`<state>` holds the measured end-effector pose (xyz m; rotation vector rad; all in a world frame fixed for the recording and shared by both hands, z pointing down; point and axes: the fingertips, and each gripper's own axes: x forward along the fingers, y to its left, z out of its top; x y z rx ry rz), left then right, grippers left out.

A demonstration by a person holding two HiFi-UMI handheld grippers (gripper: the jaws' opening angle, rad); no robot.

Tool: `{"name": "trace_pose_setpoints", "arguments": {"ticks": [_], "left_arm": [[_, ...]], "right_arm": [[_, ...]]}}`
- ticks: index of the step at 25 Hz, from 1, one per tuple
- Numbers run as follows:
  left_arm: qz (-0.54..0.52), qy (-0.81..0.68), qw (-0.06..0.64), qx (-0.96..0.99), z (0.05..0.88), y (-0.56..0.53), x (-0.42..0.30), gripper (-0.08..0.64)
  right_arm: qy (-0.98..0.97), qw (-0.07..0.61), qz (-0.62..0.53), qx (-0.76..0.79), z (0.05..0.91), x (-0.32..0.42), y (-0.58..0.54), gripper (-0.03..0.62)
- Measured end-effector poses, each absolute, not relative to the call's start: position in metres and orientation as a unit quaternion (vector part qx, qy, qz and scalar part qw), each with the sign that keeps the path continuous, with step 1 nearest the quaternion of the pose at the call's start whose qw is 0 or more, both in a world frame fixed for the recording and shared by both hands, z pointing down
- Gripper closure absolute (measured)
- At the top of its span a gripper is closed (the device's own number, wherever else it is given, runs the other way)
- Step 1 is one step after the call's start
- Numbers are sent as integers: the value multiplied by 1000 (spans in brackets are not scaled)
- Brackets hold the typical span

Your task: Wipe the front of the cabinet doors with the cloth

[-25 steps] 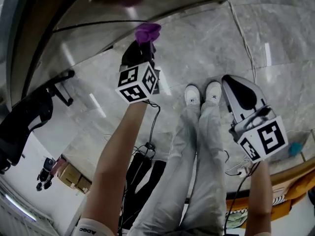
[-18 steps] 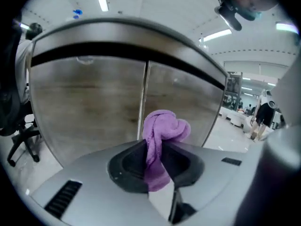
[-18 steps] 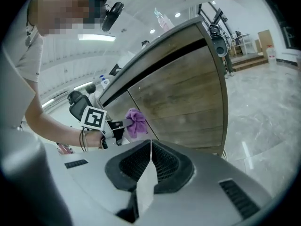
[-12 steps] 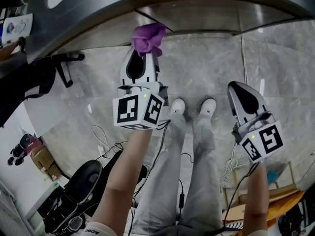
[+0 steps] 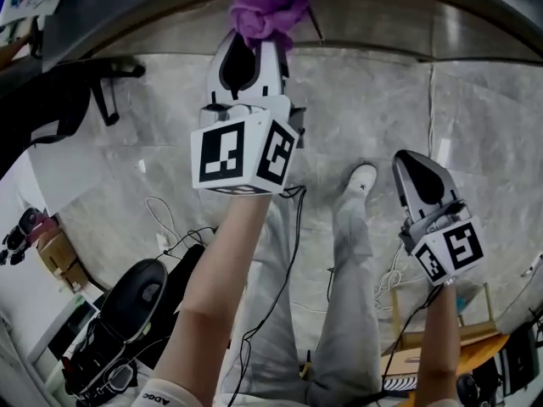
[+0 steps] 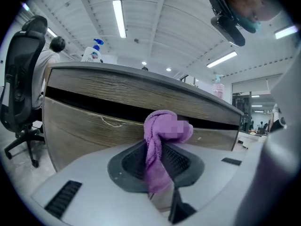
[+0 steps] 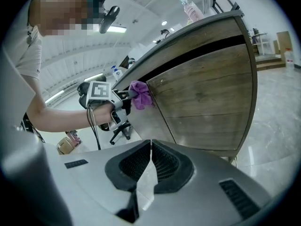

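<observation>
My left gripper is shut on a bunched purple cloth, and the cloth presses against the wood-grain cabinet door just below the dark gap under the counter. In the left gripper view the cloth stands twisted up between the two pads. The right gripper view shows the cloth touching the door's upper left part. My right gripper hangs lower and to the right, shut with nothing in it, away from the cabinet.
A black office chair stands left of the cabinet. Spray and pump bottles sit on the countertop. Cables, a black bag and a cardboard box lie on the marble floor near the person's legs.
The left gripper with the cloth has risen and moved forward until the cloth meets the cabinet front. The right gripper has stayed low at the right.
</observation>
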<state>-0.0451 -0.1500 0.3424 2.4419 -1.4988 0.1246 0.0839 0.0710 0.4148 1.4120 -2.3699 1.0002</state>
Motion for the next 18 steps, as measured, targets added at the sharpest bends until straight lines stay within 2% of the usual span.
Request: {"name": "trace_pose_setpoints", "arguments": {"ticks": [4, 18], "left_arm": [[44, -509, 143, 847, 348, -159, -67, 483], [76, -505, 129, 850, 346, -206, -216, 483]], "right_arm": [[-797, 102, 342, 488, 416, 60, 58, 563], [-814, 84, 330, 471, 396, -76, -29, 563]]}}
